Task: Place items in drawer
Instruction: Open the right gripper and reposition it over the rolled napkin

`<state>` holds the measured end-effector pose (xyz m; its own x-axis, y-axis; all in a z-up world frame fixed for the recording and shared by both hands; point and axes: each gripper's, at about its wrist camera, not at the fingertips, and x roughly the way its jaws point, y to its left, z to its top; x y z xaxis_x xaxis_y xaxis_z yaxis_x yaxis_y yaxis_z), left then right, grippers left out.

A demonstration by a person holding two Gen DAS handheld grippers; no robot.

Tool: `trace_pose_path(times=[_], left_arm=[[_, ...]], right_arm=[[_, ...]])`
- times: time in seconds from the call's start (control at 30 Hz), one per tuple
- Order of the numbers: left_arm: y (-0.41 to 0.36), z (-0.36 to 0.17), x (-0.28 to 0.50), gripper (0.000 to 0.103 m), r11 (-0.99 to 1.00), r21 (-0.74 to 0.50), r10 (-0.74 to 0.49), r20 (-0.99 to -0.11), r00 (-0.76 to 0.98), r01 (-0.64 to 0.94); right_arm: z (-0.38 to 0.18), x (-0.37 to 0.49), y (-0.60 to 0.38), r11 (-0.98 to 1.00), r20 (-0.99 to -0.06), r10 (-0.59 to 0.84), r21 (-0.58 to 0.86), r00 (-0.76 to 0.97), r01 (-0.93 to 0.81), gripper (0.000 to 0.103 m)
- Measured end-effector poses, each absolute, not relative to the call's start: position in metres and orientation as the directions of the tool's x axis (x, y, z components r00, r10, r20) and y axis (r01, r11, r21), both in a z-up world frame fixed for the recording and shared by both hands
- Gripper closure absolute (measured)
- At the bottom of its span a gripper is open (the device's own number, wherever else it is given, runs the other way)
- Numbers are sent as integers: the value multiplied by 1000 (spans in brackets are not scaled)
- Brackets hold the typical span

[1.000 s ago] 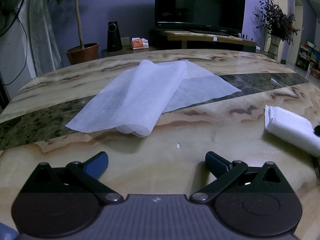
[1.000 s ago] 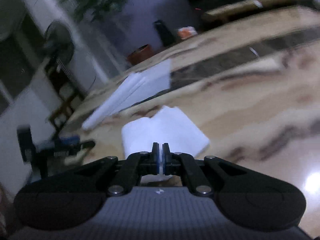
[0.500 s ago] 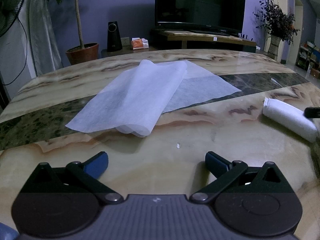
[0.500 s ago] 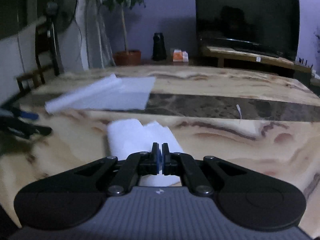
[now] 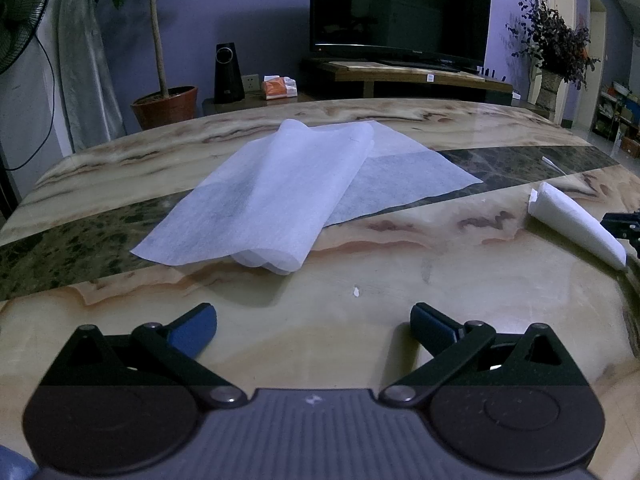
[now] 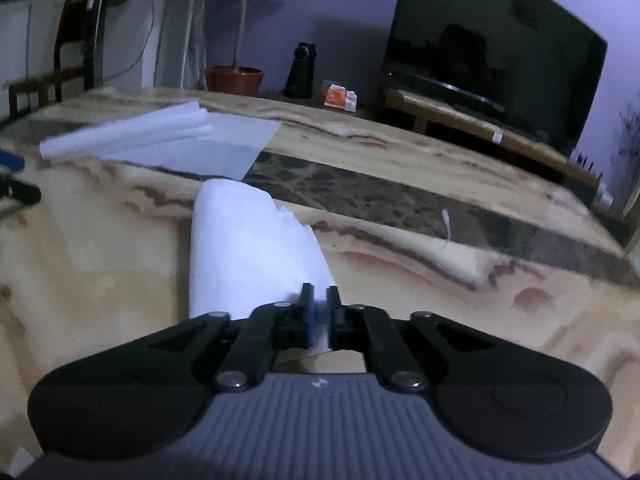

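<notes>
Marble table (image 5: 400, 276) bears sheets (image 5: 280, 196); left gripper (image 5: 314, 324) gapes empty; right gripper (image 6: 319, 312), just opening, straddles roll (image 6: 248, 252).

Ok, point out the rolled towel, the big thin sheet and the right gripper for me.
rolled towel (image 6: 244, 248), right wrist view, middle of the roll.
thin sheet (image 5: 272, 188), left wrist view, folded-over top layer.
right gripper (image 6: 319, 312), right wrist view, between its fingertips.

Looking like a home living room. Large dark television (image 5: 400, 6) sitting on a low wooden stand (image 5: 416, 76) against a purple wall (image 5: 256, 8); potted tree (image 5: 160, 40) in a terracotta pot standing beside a black speaker (image 5: 228, 72); standing fan (image 5: 20, 12) showing at left; polished marble table (image 5: 360, 320) filling the foreground; doorway (image 5: 600, 60) opening at right onto cluttered shelves
</notes>
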<state>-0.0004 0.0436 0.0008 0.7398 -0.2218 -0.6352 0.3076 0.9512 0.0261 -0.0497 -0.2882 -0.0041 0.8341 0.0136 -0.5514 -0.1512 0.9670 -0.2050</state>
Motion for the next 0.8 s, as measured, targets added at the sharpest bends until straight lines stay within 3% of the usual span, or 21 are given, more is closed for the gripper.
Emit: trace_pose_path(times=[0.2,0.43,0.63,0.8], left_arm=[[44,1,0,0,951,26,-222,-635,740,308],[44,1,0,0,951,26,-222,-635,740,308],[44,1,0,0,951,26,-222,-635,740,308],[44,1,0,0,951,26,-222,-635,740,308]], right_arm=[[0,-55,-288,957,-492,-46,-271,869,-102,61],[15,-66,-283,957,-416,-10,-268,909,-112,61],[16,-88,-242,867,-322,152,-411,935,-283,60],[10,-65,-245,904,-424,169,-294,890,-311,62]])
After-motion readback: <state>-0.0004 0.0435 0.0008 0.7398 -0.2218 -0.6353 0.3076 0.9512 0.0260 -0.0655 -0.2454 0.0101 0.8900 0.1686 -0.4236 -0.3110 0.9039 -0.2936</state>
